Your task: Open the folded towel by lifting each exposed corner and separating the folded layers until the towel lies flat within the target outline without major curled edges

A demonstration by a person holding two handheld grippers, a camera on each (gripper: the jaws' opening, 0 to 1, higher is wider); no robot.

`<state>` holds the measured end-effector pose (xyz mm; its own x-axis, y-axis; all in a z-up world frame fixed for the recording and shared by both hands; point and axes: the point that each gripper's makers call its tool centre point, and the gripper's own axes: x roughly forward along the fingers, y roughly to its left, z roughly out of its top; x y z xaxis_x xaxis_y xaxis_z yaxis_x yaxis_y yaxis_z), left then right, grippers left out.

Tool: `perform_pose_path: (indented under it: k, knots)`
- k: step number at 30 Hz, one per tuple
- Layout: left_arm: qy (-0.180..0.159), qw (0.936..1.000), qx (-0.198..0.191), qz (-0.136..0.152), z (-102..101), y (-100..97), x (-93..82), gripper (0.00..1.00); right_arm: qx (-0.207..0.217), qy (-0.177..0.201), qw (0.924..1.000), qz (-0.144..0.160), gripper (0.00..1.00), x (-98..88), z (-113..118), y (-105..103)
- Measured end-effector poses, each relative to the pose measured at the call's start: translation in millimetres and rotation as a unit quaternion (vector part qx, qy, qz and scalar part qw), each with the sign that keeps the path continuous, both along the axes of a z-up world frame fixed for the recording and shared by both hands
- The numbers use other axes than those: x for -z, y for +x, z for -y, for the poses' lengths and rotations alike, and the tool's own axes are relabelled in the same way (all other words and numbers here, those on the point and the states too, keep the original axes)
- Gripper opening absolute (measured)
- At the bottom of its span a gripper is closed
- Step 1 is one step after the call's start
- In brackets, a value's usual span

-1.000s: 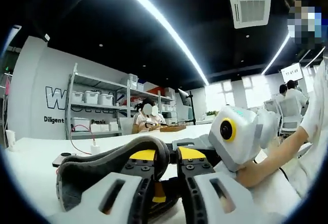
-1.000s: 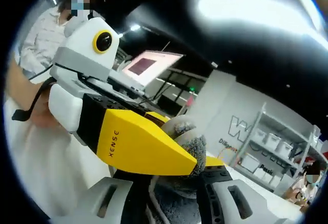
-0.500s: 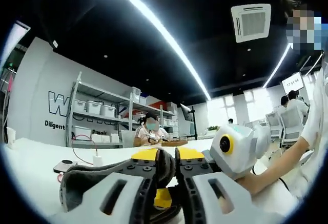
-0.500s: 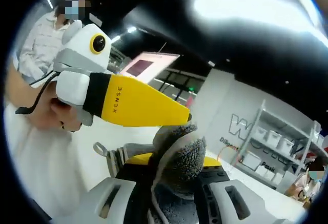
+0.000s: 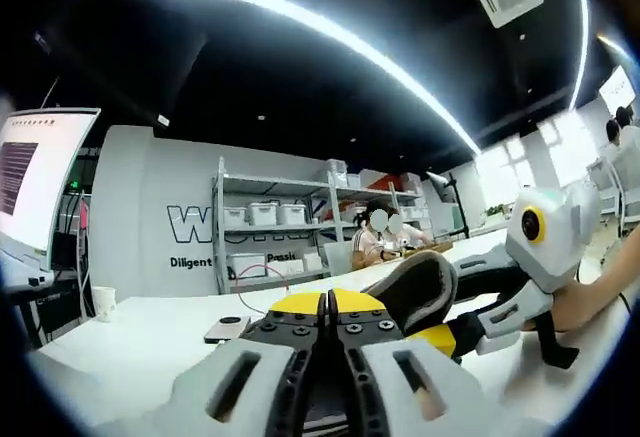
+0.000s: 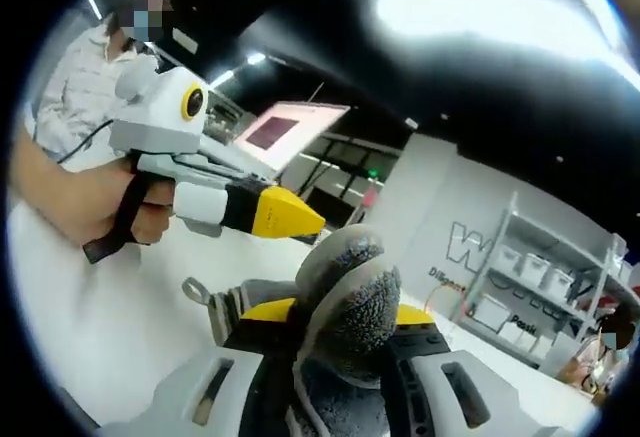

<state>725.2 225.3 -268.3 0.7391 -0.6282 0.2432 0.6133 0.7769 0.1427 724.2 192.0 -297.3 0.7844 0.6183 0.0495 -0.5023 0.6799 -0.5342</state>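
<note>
Moving apart now, the left gripper (image 5: 329, 309) is pinched shut holding nothing, while the right gripper (image 6: 340, 329) is squeezing the fuzzy grey towel (image 6: 347, 297) above the white desk (image 5: 150, 332).

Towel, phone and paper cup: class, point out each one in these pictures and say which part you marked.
Towel (image 6: 352, 302): right gripper view, on the grey fuzzy fold pinched in the claw.
Phone (image 5: 226, 329): left gripper view, on its flat top face, lying on the white table.
Paper cup (image 5: 102, 303): left gripper view, on its side wall.
</note>
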Motion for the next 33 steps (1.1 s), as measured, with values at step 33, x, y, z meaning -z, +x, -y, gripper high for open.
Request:
perform_pose_path:
  k: [33]
  knots:
    - [0.329,0.9205,-0.078,0.196,29,-3.1,18.9,0.21,-0.026,-0.183,0.9768,0.108,0.21,20.0,-16,-11]
